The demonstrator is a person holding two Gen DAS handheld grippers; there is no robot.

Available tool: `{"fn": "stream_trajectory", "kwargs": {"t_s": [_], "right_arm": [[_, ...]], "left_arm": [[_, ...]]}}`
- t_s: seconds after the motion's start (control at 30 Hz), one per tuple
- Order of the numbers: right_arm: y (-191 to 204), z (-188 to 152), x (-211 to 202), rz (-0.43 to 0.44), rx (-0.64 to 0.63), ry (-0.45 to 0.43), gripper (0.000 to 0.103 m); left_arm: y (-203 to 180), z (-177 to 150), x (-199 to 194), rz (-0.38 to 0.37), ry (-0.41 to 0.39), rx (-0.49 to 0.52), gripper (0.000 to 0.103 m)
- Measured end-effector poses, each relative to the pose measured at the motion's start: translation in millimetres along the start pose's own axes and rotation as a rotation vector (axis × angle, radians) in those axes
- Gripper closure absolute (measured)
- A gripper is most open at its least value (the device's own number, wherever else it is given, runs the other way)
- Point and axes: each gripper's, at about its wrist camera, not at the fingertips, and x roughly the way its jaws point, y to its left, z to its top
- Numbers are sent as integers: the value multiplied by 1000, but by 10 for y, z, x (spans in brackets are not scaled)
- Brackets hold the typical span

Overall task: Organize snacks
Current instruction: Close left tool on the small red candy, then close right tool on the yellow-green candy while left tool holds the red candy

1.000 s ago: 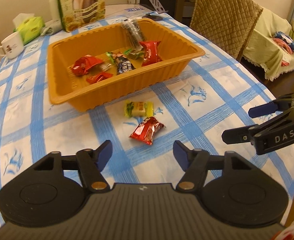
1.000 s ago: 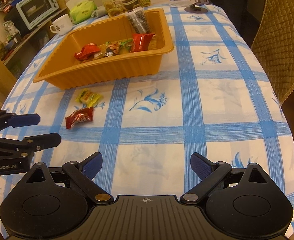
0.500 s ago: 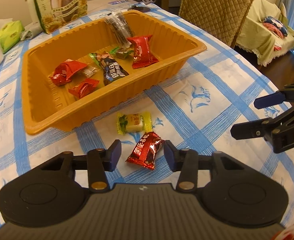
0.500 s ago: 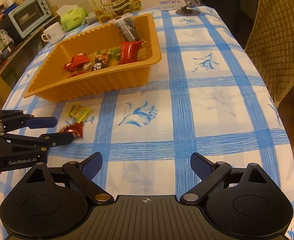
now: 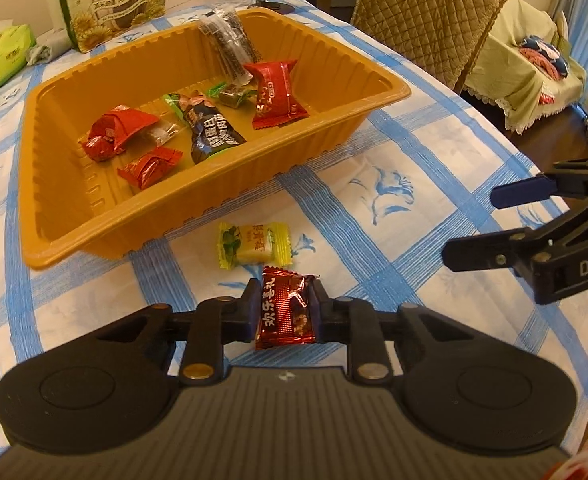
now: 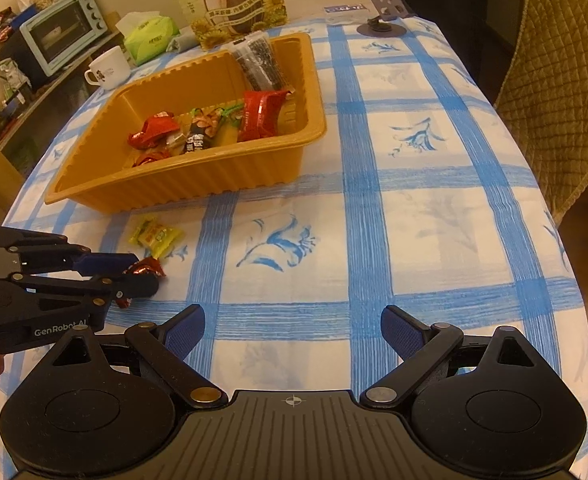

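My left gripper (image 5: 283, 304) is shut on a red candy packet (image 5: 287, 312), low over the tablecloth. From the right wrist view the same gripper (image 6: 137, 272) grips the red candy packet (image 6: 145, 268). A yellow-green candy (image 5: 253, 245) lies on the cloth just beyond it, in front of the orange tray (image 5: 354, 120); it also shows in the right wrist view (image 6: 155, 234). The tray (image 6: 173, 188) holds several wrapped snacks. My right gripper (image 6: 291, 334) is open and empty above the cloth; in the left wrist view it (image 5: 482, 228) sits at the right.
A sunflower seed bag (image 6: 229, 0), tissue pack (image 6: 149, 36) and white mug (image 6: 107, 68) stand behind the tray. A phone stand (image 6: 382, 20) is at the far table end. A quilted chair (image 6: 558, 92) stands at the right edge. A toaster oven (image 6: 61, 28) sits off the table.
My left gripper moved forward and down over the red candy packet and closed on it. The right gripper stayed open and barely shifted.
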Motion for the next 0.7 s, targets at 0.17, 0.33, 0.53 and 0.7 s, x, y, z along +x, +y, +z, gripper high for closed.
{"fn": "stream_trajectory", "kwargs": {"t_s": [0.17,0.33,0.53,0.7], "right_arm": [[118,78,67,41,-65,-16,9],[308,142,203,101,-187,-37,9],[604,200,375,190,-417,-100,10],[783,261,608,238,-531,-88,32]], "left_arm": [[95,-107,-180,23,-16,-65,81],[300,-252,-394,83,-28,-149,81],[584,-414,-642,170,-38,-259,81],[778,-537,-810,224,-51,-327,81]]}}
